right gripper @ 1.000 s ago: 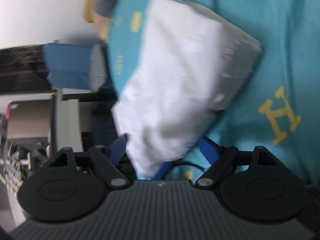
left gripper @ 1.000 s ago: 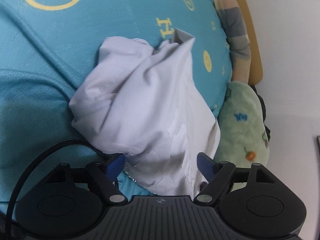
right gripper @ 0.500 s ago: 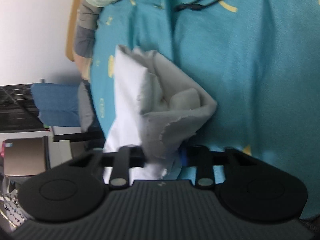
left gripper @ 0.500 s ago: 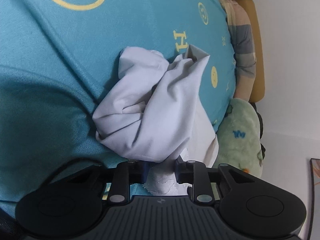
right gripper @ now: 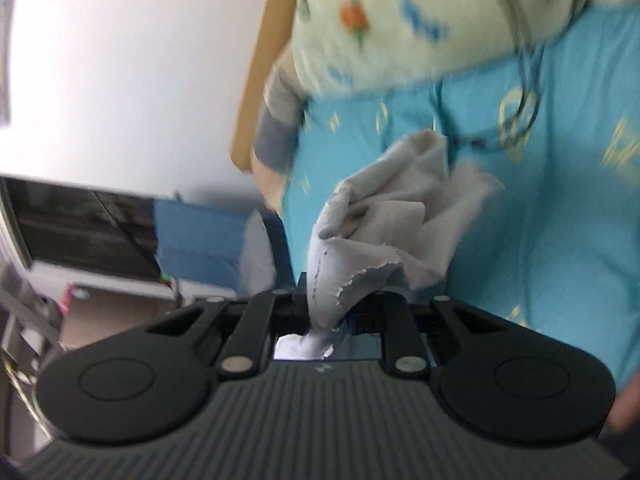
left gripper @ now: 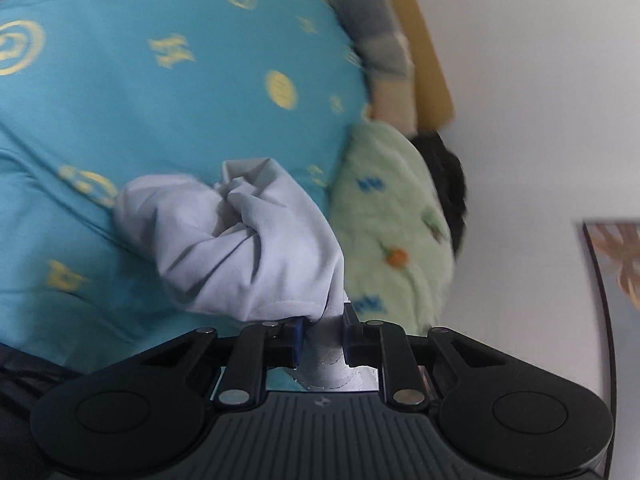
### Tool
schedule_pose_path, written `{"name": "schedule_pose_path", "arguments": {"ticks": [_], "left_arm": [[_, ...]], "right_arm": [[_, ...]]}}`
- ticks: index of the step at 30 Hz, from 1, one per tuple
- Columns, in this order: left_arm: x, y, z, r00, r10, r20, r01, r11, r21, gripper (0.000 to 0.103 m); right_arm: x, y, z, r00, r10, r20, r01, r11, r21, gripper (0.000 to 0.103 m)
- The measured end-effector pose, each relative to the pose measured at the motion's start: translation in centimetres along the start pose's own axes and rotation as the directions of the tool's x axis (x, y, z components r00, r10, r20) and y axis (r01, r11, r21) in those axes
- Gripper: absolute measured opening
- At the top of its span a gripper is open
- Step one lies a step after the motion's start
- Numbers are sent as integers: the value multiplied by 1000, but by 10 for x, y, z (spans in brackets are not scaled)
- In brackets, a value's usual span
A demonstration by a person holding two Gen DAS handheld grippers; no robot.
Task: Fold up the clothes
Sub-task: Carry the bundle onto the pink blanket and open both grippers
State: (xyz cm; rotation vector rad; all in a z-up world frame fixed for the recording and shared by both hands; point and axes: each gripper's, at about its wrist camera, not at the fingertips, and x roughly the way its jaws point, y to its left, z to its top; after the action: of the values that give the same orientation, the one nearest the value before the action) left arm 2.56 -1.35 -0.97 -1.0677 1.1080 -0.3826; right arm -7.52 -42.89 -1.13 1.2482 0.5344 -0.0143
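A white garment (left gripper: pixel 248 240) is bunched up over the teal bed sheet (left gripper: pixel 140 92). My left gripper (left gripper: pixel 322 338) is shut on one part of it, and the cloth spills forward from the fingers in a crumpled lump. In the right wrist view the same garment (right gripper: pixel 384 220) hangs crumpled, with a frayed edge, from my right gripper (right gripper: pixel 332 312), which is shut on it. Both grippers hold the cloth lifted off the sheet. The views are blurred by motion.
A pale green plush pillow (left gripper: pixel 392 224) lies by the wall, also in the right wrist view (right gripper: pixel 400 20). A striped pillow (left gripper: pixel 376 40) leans on the wooden headboard (left gripper: pixel 424 52). A cable (right gripper: pixel 520 60) lies on the sheet. A blue chair (right gripper: pixel 200 240) stands beside the bed.
Both grippers were open a second ago, closed on the white garment, and have now lifted it, bunched, off the sheet while swinging toward the green pillow.
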Motion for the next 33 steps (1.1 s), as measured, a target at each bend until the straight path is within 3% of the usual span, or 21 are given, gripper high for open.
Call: {"name": "schedule_pose_path", "arguments": {"ticks": [4, 7, 10, 12, 14, 15, 18, 19, 24, 28, 31, 33], "left_arm": [[56, -101, -31, 993, -66, -102, 78, 990, 117, 19], [105, -178, -63, 972, -149, -183, 182, 967, 180, 19], [151, -244, -99, 926, -266, -268, 325, 923, 208, 19], [185, -280, -123, 885, -331, -327, 418, 875, 245, 19], [212, -304, -154, 856, -352, -379, 476, 823, 310, 20], [221, -308, -167, 855, -344, -388, 481, 806, 344, 20], [234, -285, -206, 871, -273, -408, 449, 780, 436, 20], [241, -274, -217, 877, -241, -415, 432, 773, 465, 20], [257, -206, -248, 889, -70, -453, 353, 734, 580, 19], [238, -177, -249, 895, -46, -444, 353, 683, 640, 21], [224, -181, -249, 907, -22, -420, 336, 637, 694, 25], [211, -187, -249, 917, -15, -397, 327, 598, 732, 42]], "right_arm": [[-68, 22, 63, 990, 11, 139, -6, 999, -39, 19], [-119, 39, 111, 970, 23, 241, -6, 998, -69, 19], [-171, 56, 159, 939, 37, 341, -3, 995, -100, 19], [-208, 67, 185, 899, 70, 432, 9, 984, -177, 19], [-242, 68, 199, 853, 85, 515, 42, 972, -230, 19], [-257, 65, 203, 829, 81, 553, 69, 967, -246, 19], [-274, 38, 203, 790, 7, 614, 169, 959, -228, 19], [-275, 23, 199, 786, -35, 618, 207, 955, -210, 19], [-274, -65, 163, 822, -213, 529, 283, 957, -55, 19], [-271, -80, 138, 819, -267, 508, 322, 947, -22, 20], [-269, -91, 120, 815, -307, 491, 351, 936, 2, 22], [-281, -79, 115, 796, -329, 508, 390, 920, -16, 22]]}}
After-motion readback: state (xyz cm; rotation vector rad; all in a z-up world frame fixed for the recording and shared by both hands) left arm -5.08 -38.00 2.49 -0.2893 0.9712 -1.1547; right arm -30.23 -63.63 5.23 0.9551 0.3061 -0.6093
